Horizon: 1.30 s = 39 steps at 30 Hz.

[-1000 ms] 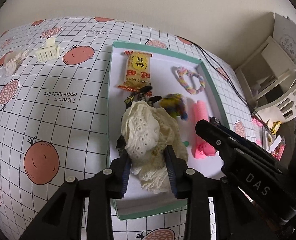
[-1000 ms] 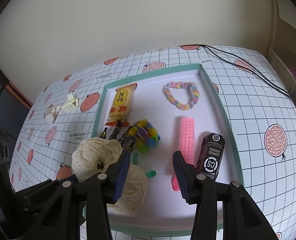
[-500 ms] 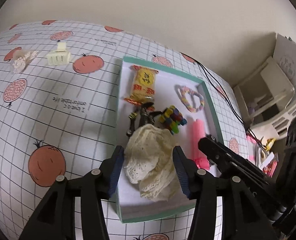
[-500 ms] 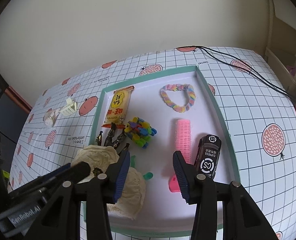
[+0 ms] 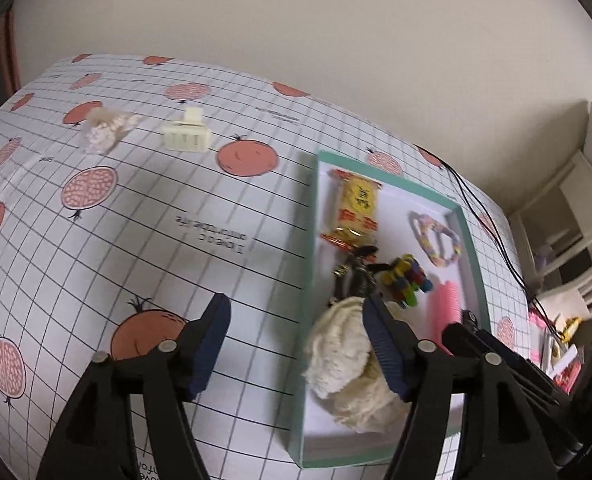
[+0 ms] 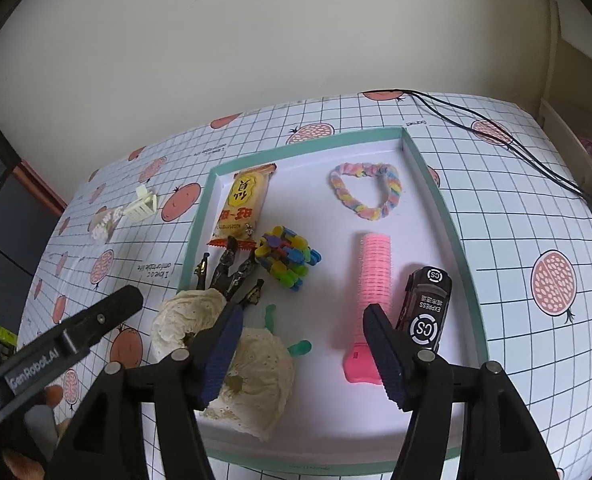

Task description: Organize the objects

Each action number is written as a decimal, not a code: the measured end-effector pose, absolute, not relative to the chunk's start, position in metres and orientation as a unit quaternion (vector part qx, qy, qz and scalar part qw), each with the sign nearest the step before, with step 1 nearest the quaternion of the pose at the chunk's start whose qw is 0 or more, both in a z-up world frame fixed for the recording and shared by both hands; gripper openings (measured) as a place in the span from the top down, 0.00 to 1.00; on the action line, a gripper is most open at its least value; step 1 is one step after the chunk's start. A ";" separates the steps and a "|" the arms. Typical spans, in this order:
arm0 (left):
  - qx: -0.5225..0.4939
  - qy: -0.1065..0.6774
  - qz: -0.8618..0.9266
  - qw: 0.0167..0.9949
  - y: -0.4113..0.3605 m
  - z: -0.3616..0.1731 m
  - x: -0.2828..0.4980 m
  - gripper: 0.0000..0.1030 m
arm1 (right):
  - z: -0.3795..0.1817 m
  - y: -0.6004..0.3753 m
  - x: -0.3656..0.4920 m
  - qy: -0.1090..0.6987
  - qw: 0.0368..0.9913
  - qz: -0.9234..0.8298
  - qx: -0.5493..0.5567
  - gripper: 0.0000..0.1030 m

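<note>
- We see the lace cloth [image 6: 256,364], cream w/ eyelet holes, soft and bunched in two lumps, lying in the tray's [image 6: 432,184] near-left corner; its long axis runs from the left wall toward the near edge.
- Left gripper [image 5: 296,344]: fingers spread wide, holding nothing, one pad over the tablecloth [image 5: 136,220], the other over the cloth.
- Right gripper [image 6: 302,350]: also spread wide and empty, above the tray.
- Pink ribbed roller [image 6: 370,280] lies lengthwise near-to-far, just beside the glossy black toy car [image 6: 426,304].
- Yellow snack packet [image 6: 242,208] sits at the far-left; fuzzy pastel loop [image 6: 366,192] at the far-right.
- Cream hair clip [image 5: 186,136] sits outside the tray.
</note>
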<state>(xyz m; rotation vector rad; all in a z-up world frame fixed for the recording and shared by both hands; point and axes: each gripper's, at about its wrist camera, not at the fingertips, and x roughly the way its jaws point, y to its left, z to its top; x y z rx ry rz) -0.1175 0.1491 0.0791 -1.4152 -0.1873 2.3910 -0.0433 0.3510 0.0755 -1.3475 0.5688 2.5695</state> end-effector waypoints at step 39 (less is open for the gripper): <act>-0.446 -0.094 0.882 0.118 0.096 0.091 -0.134 0.00 | 0.080 0.335 -0.046 0.149 0.087 0.881 -0.441 0.00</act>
